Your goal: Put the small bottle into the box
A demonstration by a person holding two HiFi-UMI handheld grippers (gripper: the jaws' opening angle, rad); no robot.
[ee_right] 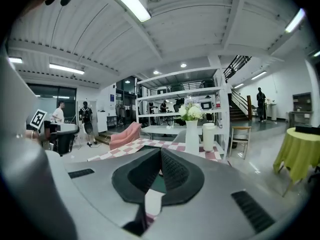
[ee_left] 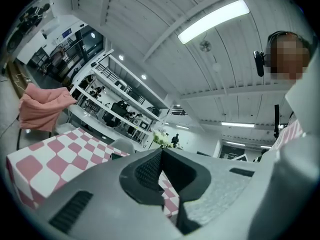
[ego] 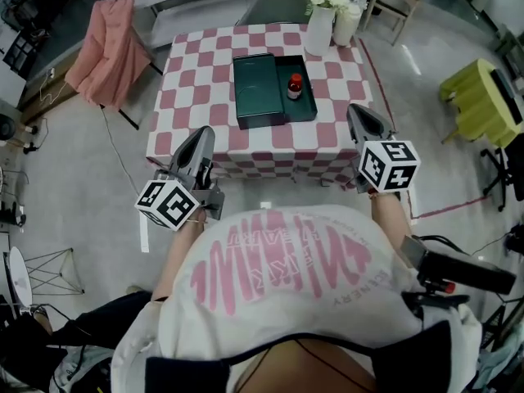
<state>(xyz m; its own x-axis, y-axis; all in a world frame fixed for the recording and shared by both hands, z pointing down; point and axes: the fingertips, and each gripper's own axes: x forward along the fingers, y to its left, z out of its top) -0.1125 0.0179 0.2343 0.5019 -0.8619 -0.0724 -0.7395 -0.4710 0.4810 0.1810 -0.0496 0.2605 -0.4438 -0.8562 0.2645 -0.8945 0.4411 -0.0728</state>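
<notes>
A small bottle (ego: 295, 86) with a red cap stands upright in the right half of a dark green box (ego: 259, 92), in the middle of the pink-and-white checked table (ego: 196, 72). Both grippers hang at the table's near edge, well short of the box. In the head view my left gripper (ego: 202, 134) is at the left front corner and my right gripper (ego: 358, 111) at the right front corner. In the left gripper view the left gripper (ee_left: 161, 152) is shut with nothing in its jaws. The right gripper (ee_right: 160, 152) is also shut and empty.
A white vase of flowers (ego: 319, 23) and a white container (ego: 346, 24) stand at the table's far right corner. A grey chair (ego: 278, 5) sits behind the table. A pink cloth (ego: 106, 43) hangs at the left, and a yellow-green covered stand (ego: 479, 97) is at the right.
</notes>
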